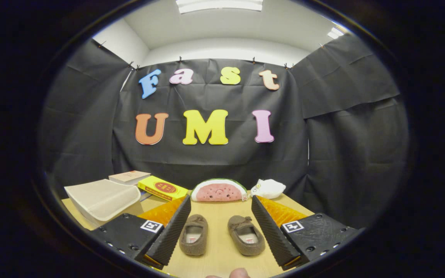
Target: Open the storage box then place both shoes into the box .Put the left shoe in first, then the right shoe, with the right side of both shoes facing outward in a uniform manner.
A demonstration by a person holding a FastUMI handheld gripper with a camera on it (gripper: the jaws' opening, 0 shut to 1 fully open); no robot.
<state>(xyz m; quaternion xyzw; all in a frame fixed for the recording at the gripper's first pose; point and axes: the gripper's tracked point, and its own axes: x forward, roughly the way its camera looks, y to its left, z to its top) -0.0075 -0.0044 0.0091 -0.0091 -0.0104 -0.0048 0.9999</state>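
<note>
- Far left on the table (222, 251): pale storage box (102, 199), lying tilted, off beyond the hand-held gripper's left finger. Cannot tell from this angle whether its lid is latched or loose; it looks closed.
- Behind the box: a pale book (129, 177), then a yellow packet (162, 188) with a red oval mark. The print on both is too small to read.
- Hand-held gripper (221, 226): fingers spread wide, pinching nothing; both shoes sit in the gap between them. A square black-and-white marker tag is on each finger body; it carries no readable writing.
- Shoe nearer the left finger (194, 234): brown slipper-type, opening up, toe pointing away. Insole carries a small label, illegible.
- Shoe nearer the right finger (246, 235): same type, angled slightly, just apart from its mate. Which is the left shoe I cannot tell for certain from here.
- Beyond the shoes: watermelon-slice plush (218, 190), then a white plush toy (267, 188) to its right.
- Judged step: opening the box, not yet done. To do it well: swing left to the box first, leave the shoes alone, approach the lid edge squarely with fingers spread, close on the rim only, and lift slowly so the light box does not slide.
</note>
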